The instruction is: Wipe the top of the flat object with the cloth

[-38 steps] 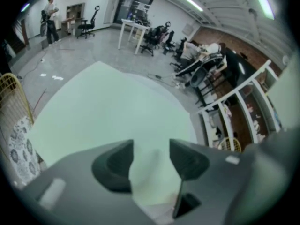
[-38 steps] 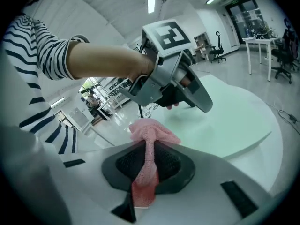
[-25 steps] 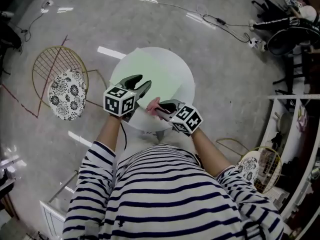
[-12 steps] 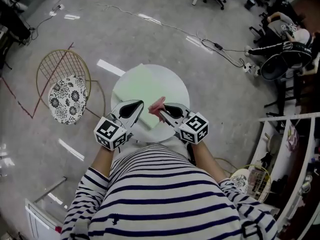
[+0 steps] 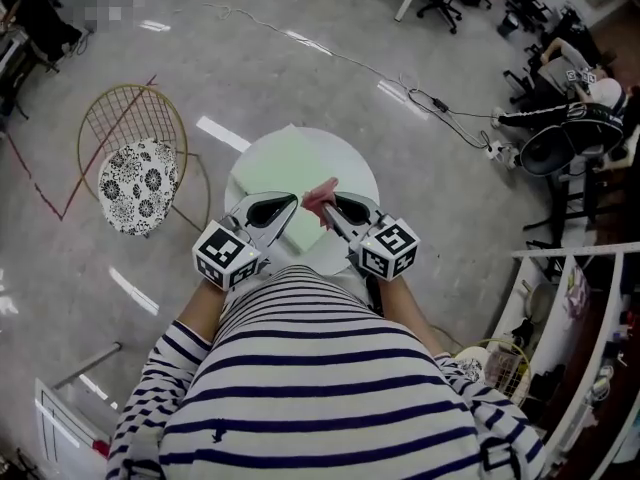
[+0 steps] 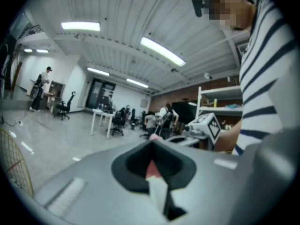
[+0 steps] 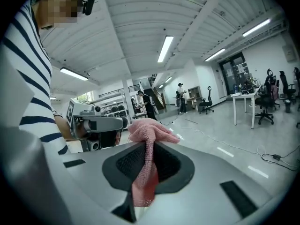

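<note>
Over the near side of the round white bench (image 5: 362, 182), you hold both grippers side by side, pointing away from your body. Right gripper (image 5: 325, 204): fingers clamped on the pink cloth (image 5: 320, 192), which bunches up past the tips and hangs down between them. Left gripper (image 5: 288, 205): fingers closed together, nothing gripped. The pale green flat object (image 5: 290, 163) lies on the bench top, ahead of both grippers. A wire chair (image 5: 135, 138) with a patterned cushion stands on the floor to your left.

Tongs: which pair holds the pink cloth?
The right tongs, shut on the pink cloth, which bunches out beyond their tips. The left tongs are shut too, but no cloth sticks out of them.
</note>
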A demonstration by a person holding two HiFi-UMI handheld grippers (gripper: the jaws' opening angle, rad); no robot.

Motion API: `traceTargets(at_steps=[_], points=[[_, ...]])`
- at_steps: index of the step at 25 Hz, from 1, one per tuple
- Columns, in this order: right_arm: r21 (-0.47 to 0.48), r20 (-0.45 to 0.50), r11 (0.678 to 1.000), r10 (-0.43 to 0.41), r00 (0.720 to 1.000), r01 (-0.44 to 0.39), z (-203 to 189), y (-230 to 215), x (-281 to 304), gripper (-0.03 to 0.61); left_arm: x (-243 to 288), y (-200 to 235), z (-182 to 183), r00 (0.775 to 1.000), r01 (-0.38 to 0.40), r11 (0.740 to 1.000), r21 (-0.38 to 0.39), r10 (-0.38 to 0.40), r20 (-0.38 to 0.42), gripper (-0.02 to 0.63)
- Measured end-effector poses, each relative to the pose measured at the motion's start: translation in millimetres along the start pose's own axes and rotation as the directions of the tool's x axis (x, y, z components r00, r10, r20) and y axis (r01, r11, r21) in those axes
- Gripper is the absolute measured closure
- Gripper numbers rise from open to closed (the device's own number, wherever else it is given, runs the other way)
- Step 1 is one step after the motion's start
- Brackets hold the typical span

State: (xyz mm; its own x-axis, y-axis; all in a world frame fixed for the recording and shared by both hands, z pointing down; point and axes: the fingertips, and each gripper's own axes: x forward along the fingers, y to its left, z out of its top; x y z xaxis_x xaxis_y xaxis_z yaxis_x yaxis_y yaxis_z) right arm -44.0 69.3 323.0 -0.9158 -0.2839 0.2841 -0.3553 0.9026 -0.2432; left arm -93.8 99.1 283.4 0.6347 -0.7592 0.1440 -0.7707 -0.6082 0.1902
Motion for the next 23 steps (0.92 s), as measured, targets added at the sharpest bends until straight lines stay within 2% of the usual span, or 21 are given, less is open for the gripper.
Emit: traceTargets(at_steps=[8,23], points=[[-0.012,0.009,1.000,0.008,1.000,-0.008,4,9,10,0.534,-3,4,-9,0.999,0.009,1.000,-0.026,-0.010,-0.032,0.604],[0.005,0.001,1.000,-0.013,1.000,0.013,1,16,15,0.534,-6,6,-14,1.000,0.016,0.999,-0.050,-0.017,-0.016,0.604]])
